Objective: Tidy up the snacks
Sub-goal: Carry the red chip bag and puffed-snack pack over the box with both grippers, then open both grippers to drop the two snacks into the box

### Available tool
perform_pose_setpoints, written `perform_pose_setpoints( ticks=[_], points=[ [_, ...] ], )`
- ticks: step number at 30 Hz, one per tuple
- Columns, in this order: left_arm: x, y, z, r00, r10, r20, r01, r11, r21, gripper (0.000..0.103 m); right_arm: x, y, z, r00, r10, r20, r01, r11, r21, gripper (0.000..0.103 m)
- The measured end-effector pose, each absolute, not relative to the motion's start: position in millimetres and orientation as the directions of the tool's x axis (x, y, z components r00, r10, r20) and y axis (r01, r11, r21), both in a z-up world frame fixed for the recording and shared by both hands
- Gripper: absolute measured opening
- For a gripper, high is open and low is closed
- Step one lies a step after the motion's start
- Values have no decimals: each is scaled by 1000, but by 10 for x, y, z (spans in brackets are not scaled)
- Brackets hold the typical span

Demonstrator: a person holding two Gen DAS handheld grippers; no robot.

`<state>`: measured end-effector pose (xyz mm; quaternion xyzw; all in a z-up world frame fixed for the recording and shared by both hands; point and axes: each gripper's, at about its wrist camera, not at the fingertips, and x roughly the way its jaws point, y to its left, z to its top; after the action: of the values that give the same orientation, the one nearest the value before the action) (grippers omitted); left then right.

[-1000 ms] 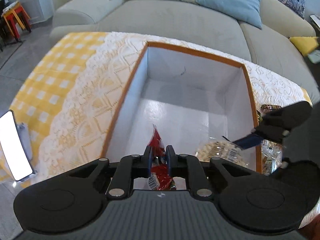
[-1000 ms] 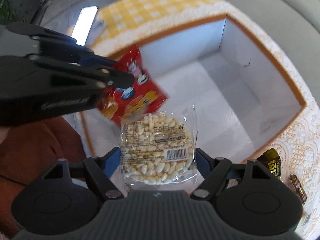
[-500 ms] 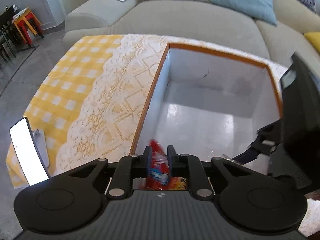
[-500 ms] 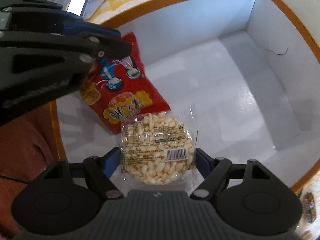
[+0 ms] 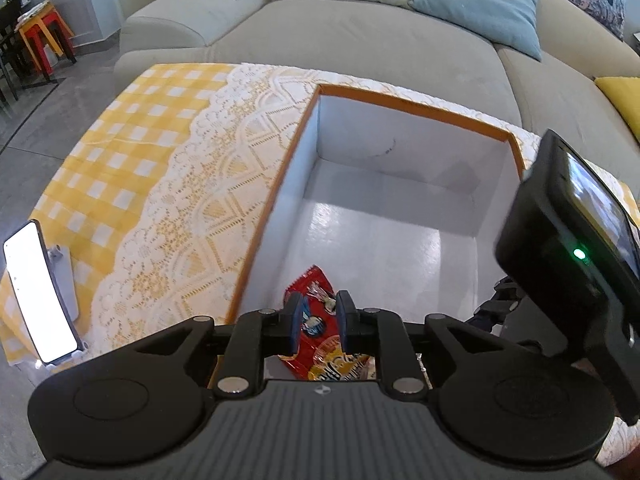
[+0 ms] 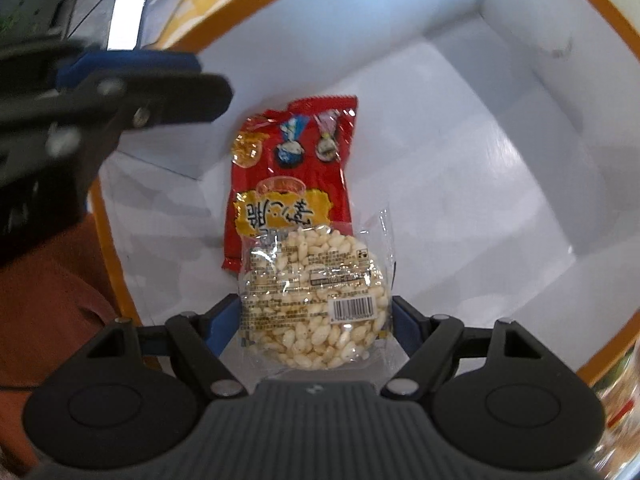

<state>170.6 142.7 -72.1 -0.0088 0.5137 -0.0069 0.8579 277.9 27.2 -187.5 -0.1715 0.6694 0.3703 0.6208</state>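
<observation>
Your left gripper (image 5: 318,322), jaws just parted, has dropped the red packet (image 6: 290,176) in the box (image 5: 400,104). Your right gripper (image 6: 314,322) stays clamped on the rice cake (image 6: 316,300); lower it beside the packet, then release.

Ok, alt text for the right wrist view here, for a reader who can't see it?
The right gripper holds a clear-wrapped puffed rice cake low inside a white box with an orange rim. A red snack packet lies flat on the box floor just beyond it, partly under the cake. The left gripper hangs blurred at upper left, holding nothing.
</observation>
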Motion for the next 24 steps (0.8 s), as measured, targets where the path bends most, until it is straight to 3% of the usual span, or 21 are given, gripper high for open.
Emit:
perform_pose_setpoints(
  ticks=[16, 24],
  points=[
    [1553, 1289, -593, 472, -12, -882, 13, 1000, -7, 36, 2773, 378, -1605, -117, 253, -960, -691, 674, 261, 86],
    [1414, 1237, -415, 497, -13, -868, 8, 1000, -10, 37, 2612, 190, -1327, -28, 285, -958, -708, 671, 220, 90]
  ],
)
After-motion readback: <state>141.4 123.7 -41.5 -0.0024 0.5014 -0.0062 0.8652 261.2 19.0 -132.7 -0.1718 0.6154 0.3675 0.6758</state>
